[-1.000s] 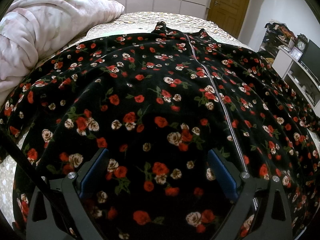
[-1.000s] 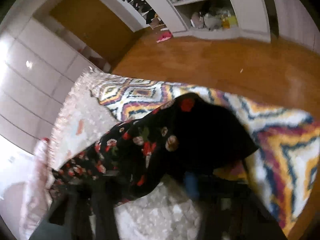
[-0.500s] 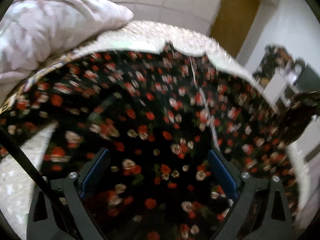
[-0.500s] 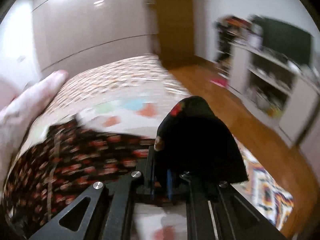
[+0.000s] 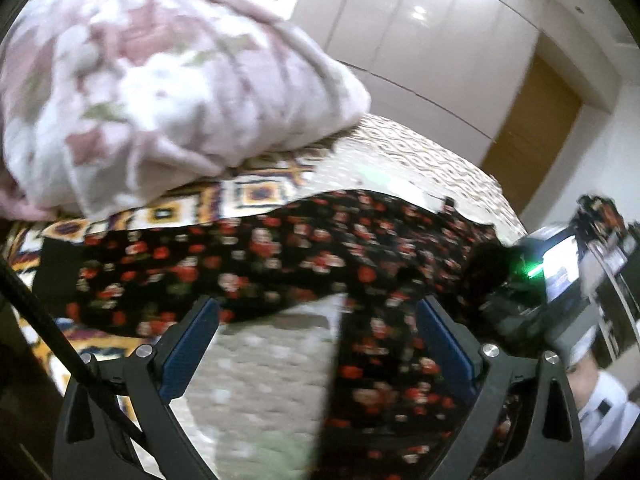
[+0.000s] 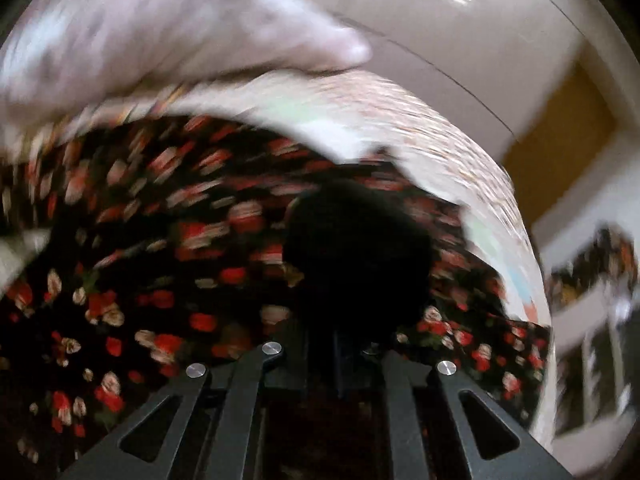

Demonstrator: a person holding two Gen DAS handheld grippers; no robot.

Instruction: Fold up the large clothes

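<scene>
The large black garment with red and cream flowers (image 5: 280, 264) lies across the bed, one part running down toward me (image 5: 384, 368). My left gripper (image 5: 316, 308) is open above it, its blue pads (image 5: 188, 352) wide apart, with pale bedspread and garment below and nothing gripped. My right gripper (image 6: 340, 340) is shut on a dark bunched piece of the garment (image 6: 356, 252), held over the spread floral cloth (image 6: 132, 280). In the left wrist view the right gripper (image 5: 516, 300) shows at the right edge with that dark cloth in its jaws.
A pink and white quilt (image 5: 160, 80) is piled at the bed's far left. The patterned bedspread (image 5: 400, 160) runs to the far edge. White wardrobe doors (image 5: 420, 40) and a wooden door (image 5: 532, 136) stand behind. Shelves (image 6: 592, 320) are at the right. A white sleeve (image 5: 604, 412) shows bottom right.
My right gripper rolled and swept from the bed's floor-side edge over the garment, carrying the dark cloth. My left gripper lifted and swung left, still open; bare bedspread now shows beneath it.
</scene>
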